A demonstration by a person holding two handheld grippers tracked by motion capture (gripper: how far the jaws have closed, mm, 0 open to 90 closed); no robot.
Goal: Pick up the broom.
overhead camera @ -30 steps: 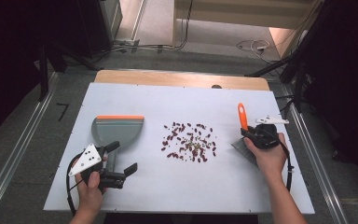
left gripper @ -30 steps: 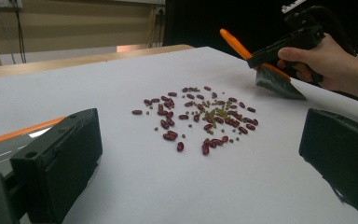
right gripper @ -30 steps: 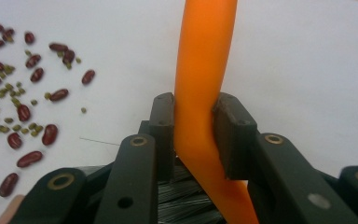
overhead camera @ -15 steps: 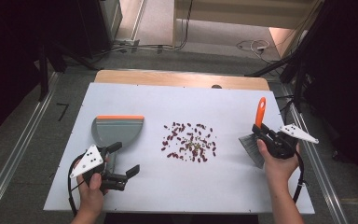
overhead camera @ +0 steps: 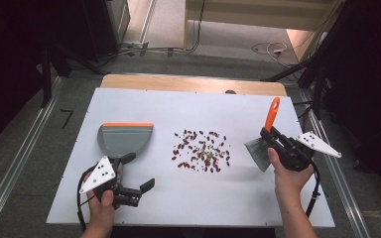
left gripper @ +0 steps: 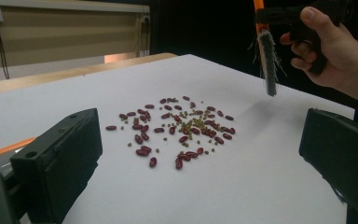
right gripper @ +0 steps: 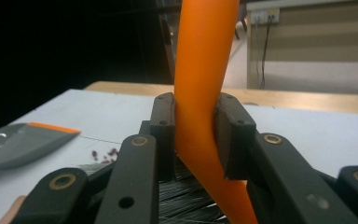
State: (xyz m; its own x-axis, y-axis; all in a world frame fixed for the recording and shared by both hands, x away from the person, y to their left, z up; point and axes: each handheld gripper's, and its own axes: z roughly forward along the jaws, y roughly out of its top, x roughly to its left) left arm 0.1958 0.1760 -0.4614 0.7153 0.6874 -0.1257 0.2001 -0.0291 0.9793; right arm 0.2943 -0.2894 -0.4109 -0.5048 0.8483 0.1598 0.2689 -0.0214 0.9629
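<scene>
Brush, orange-handled with grey bristles, is pinched at its handle by the right gripper and held above the white table, right of the scattered red and green beans. Grey dustpan lies left of them. Left gripper, spread wide and empty, rests near the table's front edge.

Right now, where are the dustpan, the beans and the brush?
dustpan (overhead camera: 124,141), high view, middle of its grey scoop.
beans (overhead camera: 201,151), high view, centre of the scattered pile.
brush (overhead camera: 271,115), high view, on its orange handle.
</scene>
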